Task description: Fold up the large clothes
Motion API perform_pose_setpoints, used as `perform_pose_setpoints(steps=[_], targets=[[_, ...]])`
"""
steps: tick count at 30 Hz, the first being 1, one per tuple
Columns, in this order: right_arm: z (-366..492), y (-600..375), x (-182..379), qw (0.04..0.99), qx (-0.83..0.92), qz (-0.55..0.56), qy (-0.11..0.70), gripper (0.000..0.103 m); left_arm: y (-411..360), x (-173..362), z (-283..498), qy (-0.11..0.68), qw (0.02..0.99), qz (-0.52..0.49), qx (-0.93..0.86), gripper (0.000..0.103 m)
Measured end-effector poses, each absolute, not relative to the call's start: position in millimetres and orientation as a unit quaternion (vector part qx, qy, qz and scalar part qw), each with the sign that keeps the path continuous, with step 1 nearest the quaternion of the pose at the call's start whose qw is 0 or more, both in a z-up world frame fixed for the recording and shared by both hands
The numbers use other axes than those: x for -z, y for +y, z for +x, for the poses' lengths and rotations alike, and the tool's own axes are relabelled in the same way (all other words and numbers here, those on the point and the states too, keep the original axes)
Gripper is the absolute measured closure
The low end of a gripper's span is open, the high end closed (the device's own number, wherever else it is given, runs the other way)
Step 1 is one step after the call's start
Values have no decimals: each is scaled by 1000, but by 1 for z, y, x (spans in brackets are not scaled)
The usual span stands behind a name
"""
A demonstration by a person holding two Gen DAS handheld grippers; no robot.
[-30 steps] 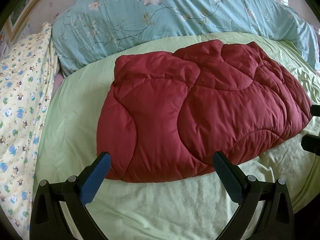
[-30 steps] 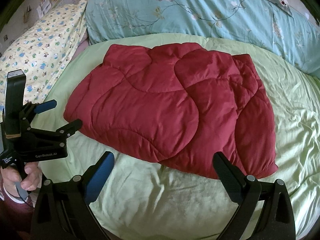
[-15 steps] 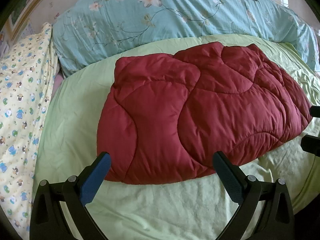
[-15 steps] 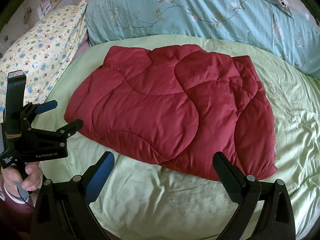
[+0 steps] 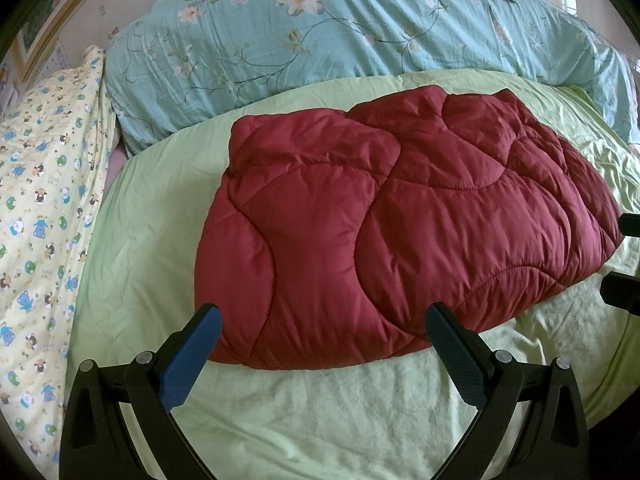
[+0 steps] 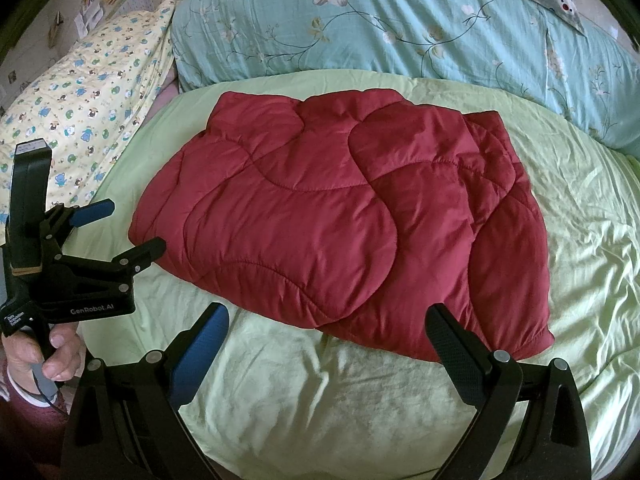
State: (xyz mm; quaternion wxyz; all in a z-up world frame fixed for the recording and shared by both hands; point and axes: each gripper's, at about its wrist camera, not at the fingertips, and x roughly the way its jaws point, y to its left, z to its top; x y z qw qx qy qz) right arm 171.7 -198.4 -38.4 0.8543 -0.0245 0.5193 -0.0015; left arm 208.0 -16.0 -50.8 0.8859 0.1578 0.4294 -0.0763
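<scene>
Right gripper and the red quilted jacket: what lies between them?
Only bare, wrinkled pale green bedsheet separates the right gripper from the red quilted jacket, per the right wrist view.

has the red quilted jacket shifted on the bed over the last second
No. The red quilted jacket lies in the same spot on the green sheet, below the floral duvet.

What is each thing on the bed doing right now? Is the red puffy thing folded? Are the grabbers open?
red quilted garment: folded into a flat bundle, lying on the sheet, not held.
left gripper: open, empty, near the bundle's front edge.
right gripper: open, empty, in front of the bundle.
green sheet: spread out, wrinkled.
blue floral duvet: bunched behind the bundle.
yellow cartoon bedding: lying alongside.
</scene>
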Motion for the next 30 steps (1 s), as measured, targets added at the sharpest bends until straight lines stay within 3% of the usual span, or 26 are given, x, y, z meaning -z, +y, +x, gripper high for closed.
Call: perform_pose_setpoints(steps=[30], targets=[[175,-206,37,854,5,-17,520,3,-20,50,210,430,886,153,84,0]])
